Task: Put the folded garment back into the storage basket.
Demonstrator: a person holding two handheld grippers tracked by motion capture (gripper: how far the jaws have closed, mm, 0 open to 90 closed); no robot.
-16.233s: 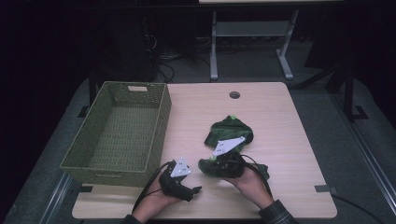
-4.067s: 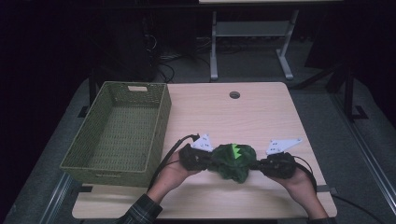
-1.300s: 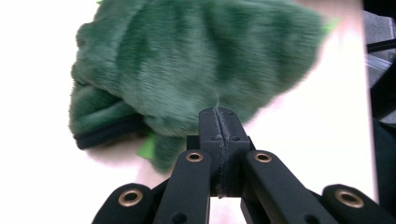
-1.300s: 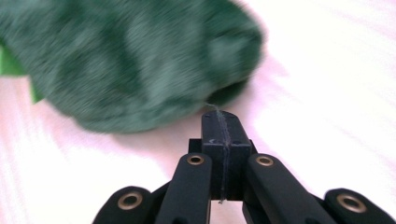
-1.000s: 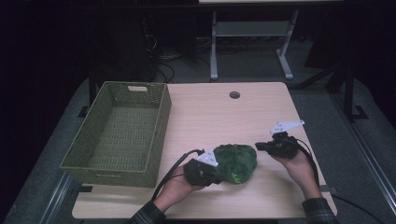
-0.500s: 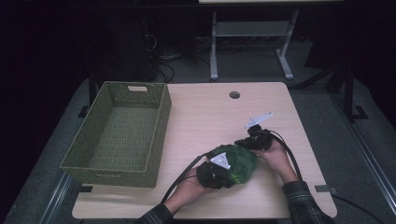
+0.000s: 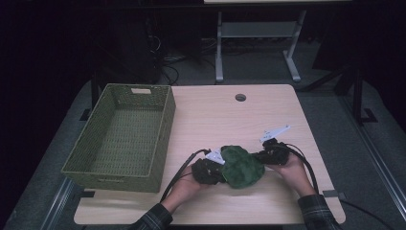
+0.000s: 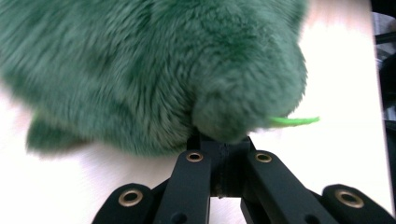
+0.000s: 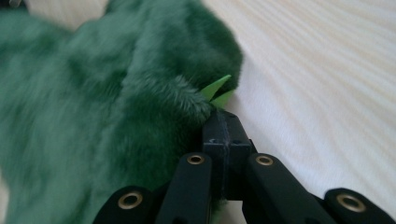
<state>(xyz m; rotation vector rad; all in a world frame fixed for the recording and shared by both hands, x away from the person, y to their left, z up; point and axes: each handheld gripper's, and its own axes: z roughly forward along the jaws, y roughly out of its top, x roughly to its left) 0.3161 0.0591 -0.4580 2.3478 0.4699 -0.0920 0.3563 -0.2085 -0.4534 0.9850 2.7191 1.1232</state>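
Both tools have closed in from either side: left tool and right tool clamp the fluffy green plush toy at lower centre; lifting toward the woven green basket at left likely follows.

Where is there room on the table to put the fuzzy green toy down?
The far half of the table, between the basket and the right edge, is bare up to the small round hole. The basket's inside is bare too. The near middle is crowded: the fuzzy green toy lies squeezed between the left gripper and the right gripper.
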